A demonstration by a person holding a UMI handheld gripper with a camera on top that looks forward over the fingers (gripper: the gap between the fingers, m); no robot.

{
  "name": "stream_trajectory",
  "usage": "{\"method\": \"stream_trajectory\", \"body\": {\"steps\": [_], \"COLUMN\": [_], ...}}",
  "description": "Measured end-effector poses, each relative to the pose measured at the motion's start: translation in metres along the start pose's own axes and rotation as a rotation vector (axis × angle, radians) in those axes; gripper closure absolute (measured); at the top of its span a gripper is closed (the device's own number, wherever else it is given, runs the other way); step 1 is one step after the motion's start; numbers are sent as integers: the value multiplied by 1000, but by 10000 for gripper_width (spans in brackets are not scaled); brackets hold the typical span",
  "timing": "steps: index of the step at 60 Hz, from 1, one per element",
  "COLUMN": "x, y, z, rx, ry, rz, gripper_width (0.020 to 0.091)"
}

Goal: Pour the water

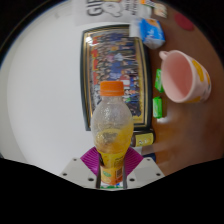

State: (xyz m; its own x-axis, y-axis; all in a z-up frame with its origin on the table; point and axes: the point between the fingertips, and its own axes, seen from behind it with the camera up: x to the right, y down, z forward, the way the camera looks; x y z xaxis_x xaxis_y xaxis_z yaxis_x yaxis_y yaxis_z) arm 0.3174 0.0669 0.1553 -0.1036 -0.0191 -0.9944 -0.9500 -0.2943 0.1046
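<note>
Likely a home or casual indoor room, not a lab or workshop. Shown by a white table bearing a large printed picture mat crowded with small figures, a pink cup, a blue carton, and a white sign with bold lettering at the far edge. Exact room type undeterminable.

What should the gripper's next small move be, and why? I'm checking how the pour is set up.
Probably carry the bottle toward the pink cup and hold off on tilting it. The gripper appears shut on the bottle's lower part, which stands upright with its orange cap on, and the cup lies beyond the fingers and off to the side, not under the bottle's mouth.
</note>
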Motion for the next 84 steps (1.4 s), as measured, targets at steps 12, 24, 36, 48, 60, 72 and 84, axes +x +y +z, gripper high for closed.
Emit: {"method": "stream_trajectory", "body": {"steps": [12, 24, 36, 48, 60, 72, 84], "x": [12, 25, 6, -43, -71, 12, 105], "y": [-31, -33, -23, -75, -189, -303, -350], "z": [-7, -6, -14, -38, -88, -125, -142], "rx": [7, -25, -109, -92, 53, 99, 28], "ry": [-94, -68, 24, 105, 232, 477, 583], "rz": [422, 464, 171, -508, -1185, -1526, -1510], "gripper_width": [812, 812, 811, 813, 815, 814, 813]}}
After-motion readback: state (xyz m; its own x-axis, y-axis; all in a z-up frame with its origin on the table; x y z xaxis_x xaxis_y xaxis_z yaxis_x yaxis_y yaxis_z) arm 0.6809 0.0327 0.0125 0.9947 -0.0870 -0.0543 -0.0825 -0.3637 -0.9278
